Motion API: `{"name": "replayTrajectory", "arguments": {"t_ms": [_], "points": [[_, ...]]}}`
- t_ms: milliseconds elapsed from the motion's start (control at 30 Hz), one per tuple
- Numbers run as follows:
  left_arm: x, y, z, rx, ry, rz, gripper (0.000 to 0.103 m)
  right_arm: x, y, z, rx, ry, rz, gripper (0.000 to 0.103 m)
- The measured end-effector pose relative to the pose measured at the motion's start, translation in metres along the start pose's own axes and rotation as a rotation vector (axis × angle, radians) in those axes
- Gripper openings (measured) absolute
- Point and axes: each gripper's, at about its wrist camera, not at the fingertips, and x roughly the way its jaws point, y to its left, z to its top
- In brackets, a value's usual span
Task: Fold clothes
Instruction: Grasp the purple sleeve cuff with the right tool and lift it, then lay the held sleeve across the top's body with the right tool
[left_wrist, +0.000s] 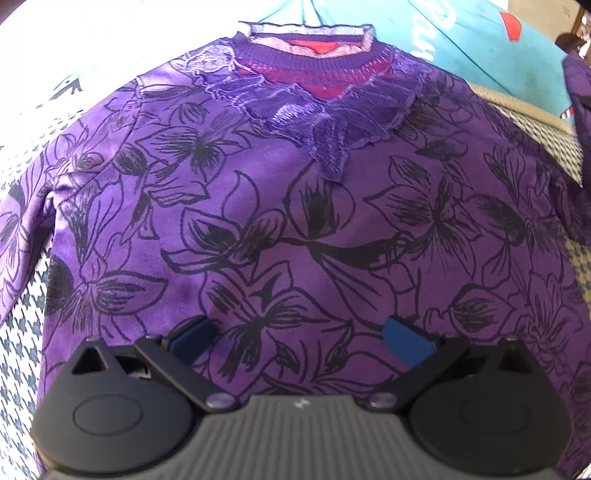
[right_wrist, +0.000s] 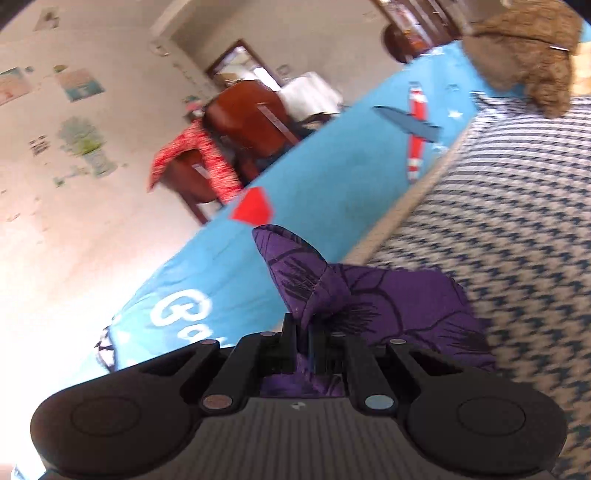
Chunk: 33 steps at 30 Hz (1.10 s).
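Note:
A purple top (left_wrist: 295, 221) printed with black flowers lies spread on a houndstooth cover, its lace collar (left_wrist: 314, 99) at the far end. My left gripper (left_wrist: 301, 338) hovers over the lower middle of the top, its blue pads (left_wrist: 404, 338) wide apart and nothing between them. In the right wrist view my right gripper (right_wrist: 308, 339) is shut on a bunched piece of the same purple fabric (right_wrist: 369, 302), lifted off the cover. That lifted piece (left_wrist: 580, 96) shows at the right edge of the left wrist view. The picture in the right wrist view is blurred.
The houndstooth cover (right_wrist: 517, 221) lies over a turquoise sheet (right_wrist: 314, 184) with red and blue prints. A brown fuzzy garment (right_wrist: 528, 48) sits at the far corner. Beyond the bed stand brown chairs (right_wrist: 251, 118), one draped with a red cloth (right_wrist: 192, 158), against a pale wall.

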Motion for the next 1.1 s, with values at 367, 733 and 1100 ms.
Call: {"name": "replayTrajectory", "arguments": {"t_ms": [367, 733, 1100], "points": [[-0.014, 0.047, 0.014, -0.166, -0.063, 0.062, 0.103, 0.02, 0.114, -0.066, -0.286, 0.102, 0.327, 0.009], [-0.024, 0.09, 0.016, -0.274, -0.087, 0.118, 0.103, 0.039, 0.173, -0.167, -0.535, 0.292, 0.443, 0.009], [-0.03, 0.102, 0.016, -0.304, -0.129, 0.167, 0.103, 0.046, 0.175, -0.204, -0.65, 0.449, 0.455, 0.009]]}}
